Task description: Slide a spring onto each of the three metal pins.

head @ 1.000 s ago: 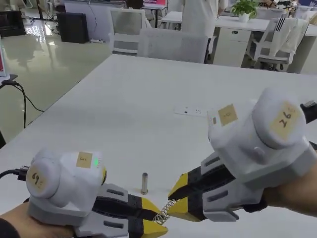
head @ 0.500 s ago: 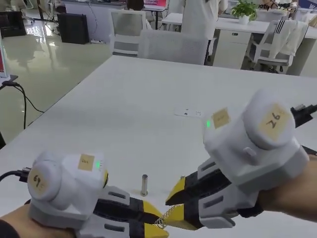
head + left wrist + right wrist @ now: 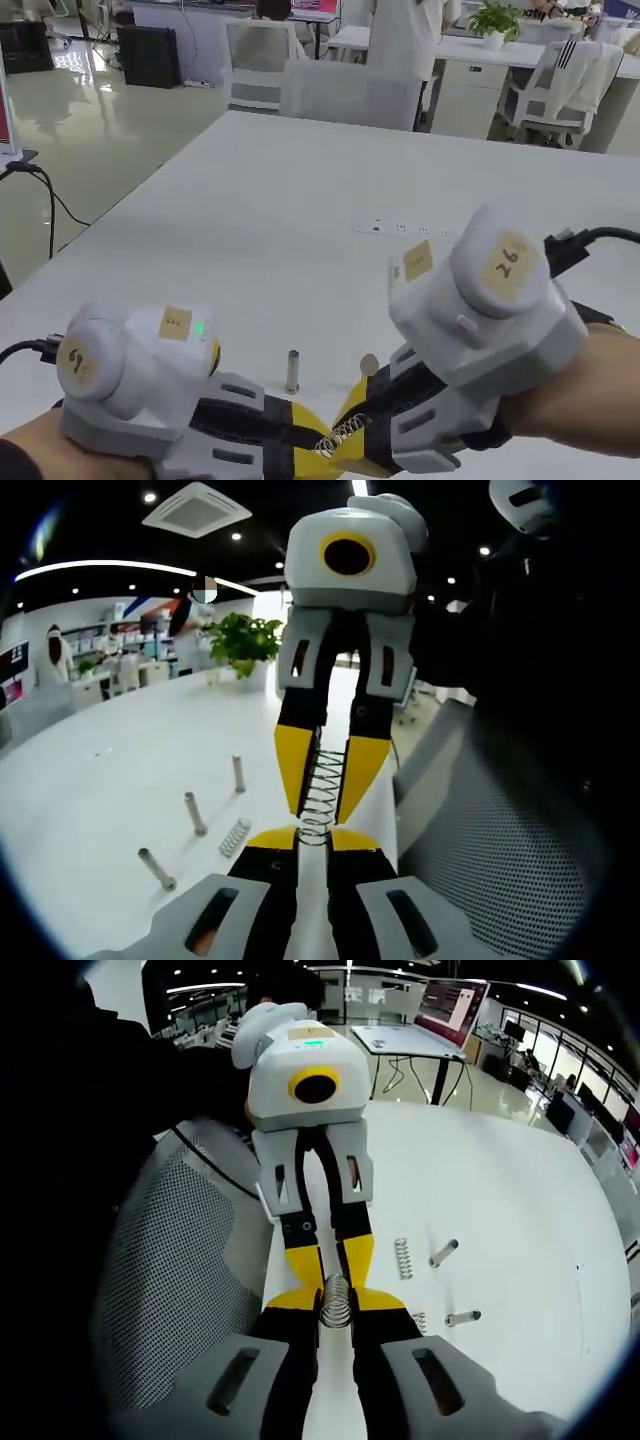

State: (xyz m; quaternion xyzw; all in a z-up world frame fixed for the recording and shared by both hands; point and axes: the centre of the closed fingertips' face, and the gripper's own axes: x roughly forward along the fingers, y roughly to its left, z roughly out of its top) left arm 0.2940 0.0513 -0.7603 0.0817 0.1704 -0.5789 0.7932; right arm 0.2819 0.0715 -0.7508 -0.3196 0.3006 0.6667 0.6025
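The left gripper (image 3: 313, 838) and the right gripper (image 3: 320, 815) both pinch one spring (image 3: 328, 775) in the middle of the left gripper view. Three pins (image 3: 194, 813) stand at lower left, one loose spring (image 3: 235, 837) beside them.

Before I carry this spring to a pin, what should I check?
1. Grip on held spring: ok, left gripper and right gripper both pinch it.
2. Three pins upright and bare: ok.
3. Held spring lined up over a pin: not ok, it sits near the table edge, short of them.
4. One gripper alone carrying it: not ok.
5. Loose spring ready beside pins: ok.
6. Third spring: cannot tell.
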